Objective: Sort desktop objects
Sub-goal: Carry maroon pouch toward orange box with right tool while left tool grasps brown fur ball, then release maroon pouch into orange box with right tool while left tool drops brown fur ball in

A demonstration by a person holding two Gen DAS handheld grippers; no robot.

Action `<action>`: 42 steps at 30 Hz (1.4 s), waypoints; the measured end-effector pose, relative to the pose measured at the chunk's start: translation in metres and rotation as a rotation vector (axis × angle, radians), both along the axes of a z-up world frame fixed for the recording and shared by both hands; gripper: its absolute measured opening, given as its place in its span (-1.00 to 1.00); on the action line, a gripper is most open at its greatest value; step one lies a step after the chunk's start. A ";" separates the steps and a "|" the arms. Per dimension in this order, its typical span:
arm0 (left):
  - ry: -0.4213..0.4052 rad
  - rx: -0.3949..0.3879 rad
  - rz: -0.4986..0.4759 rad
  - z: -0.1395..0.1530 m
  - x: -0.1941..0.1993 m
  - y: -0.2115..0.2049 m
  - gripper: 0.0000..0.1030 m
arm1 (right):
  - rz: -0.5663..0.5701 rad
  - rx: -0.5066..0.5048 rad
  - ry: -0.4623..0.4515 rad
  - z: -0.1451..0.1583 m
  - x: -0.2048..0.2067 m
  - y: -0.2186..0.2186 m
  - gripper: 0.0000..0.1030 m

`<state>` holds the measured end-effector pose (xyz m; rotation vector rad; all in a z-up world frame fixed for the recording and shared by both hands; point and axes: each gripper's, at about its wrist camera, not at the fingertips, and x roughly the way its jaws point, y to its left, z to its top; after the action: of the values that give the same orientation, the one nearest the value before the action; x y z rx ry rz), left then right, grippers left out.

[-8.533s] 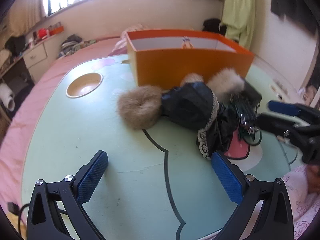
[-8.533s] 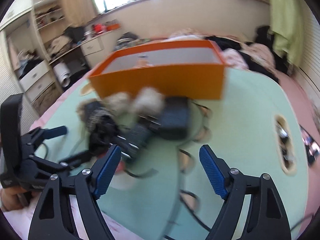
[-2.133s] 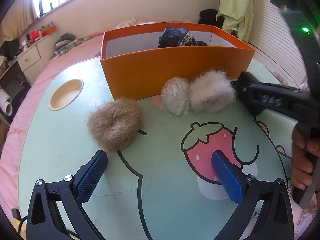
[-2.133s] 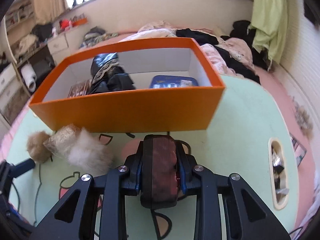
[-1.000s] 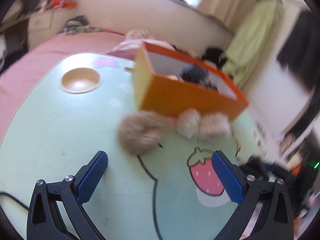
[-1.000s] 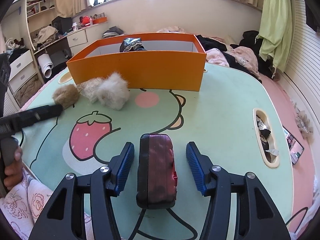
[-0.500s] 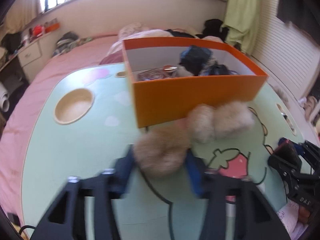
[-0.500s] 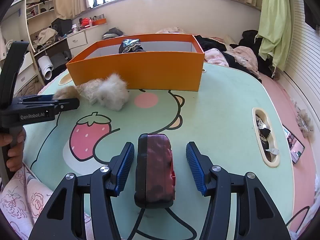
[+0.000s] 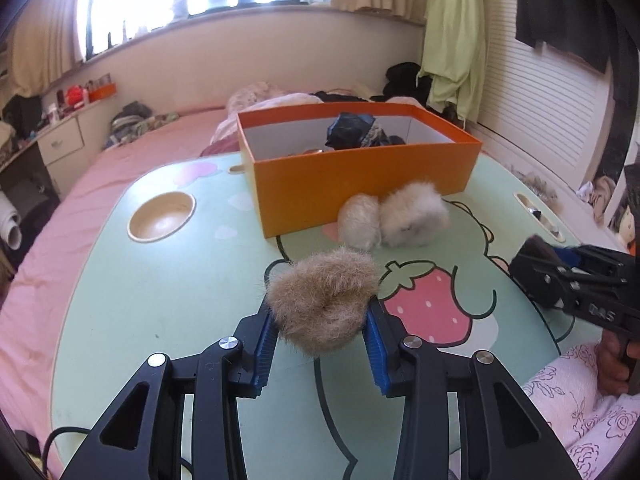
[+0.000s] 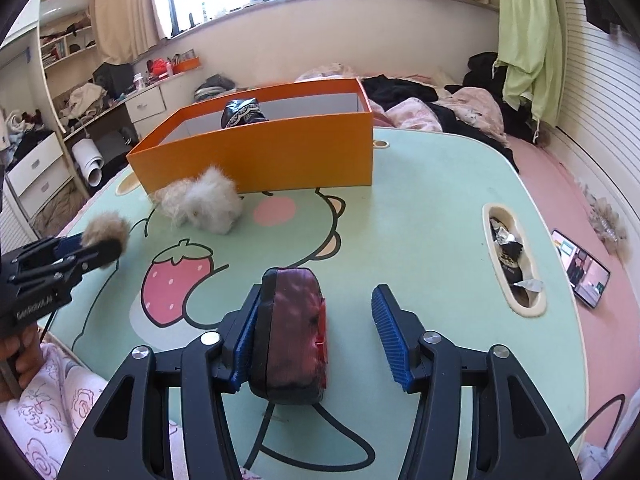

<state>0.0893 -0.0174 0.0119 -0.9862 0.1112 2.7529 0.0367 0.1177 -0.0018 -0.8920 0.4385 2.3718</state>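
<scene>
My left gripper (image 9: pixel 320 312) is shut on a brown fur scrunchie (image 9: pixel 324 304), held just above the green cartoon table (image 9: pixel 160 300). The scrunchie (image 10: pixel 106 224) also shows in the right wrist view, at the left. My right gripper (image 10: pixel 318 296) has its jaws closing around a dark red and black case (image 10: pixel 292 328). The case leans on the left pad, and the right pad stands apart from it. An orange box (image 9: pixel 360 176) with dark items inside stands at the back. A white fur puff (image 9: pixel 412 220) and a beige one (image 9: pixel 358 222) lie against its front.
A round recess (image 9: pixel 162 216) sits in the table at the left. A long slot (image 10: pixel 510 256) with wrappers is sunk into the table's right side. A phone (image 10: pixel 584 274) lies on the pink bed beyond the right edge. A hand (image 10: pixel 20 356) holds the left gripper's grip.
The left gripper's jaws closed from wide open onto the brown scrunchie and now hold it. In the right wrist view the case has tipped against the left pad.
</scene>
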 end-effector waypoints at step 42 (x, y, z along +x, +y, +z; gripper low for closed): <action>-0.115 0.021 -0.039 0.027 -0.043 0.035 0.85 | -0.027 0.005 0.047 0.060 -0.041 0.023 0.34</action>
<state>0.0462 0.0171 0.0386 -1.1221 0.0812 2.6498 -0.0040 0.1410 0.0585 -0.8245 0.4595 2.3727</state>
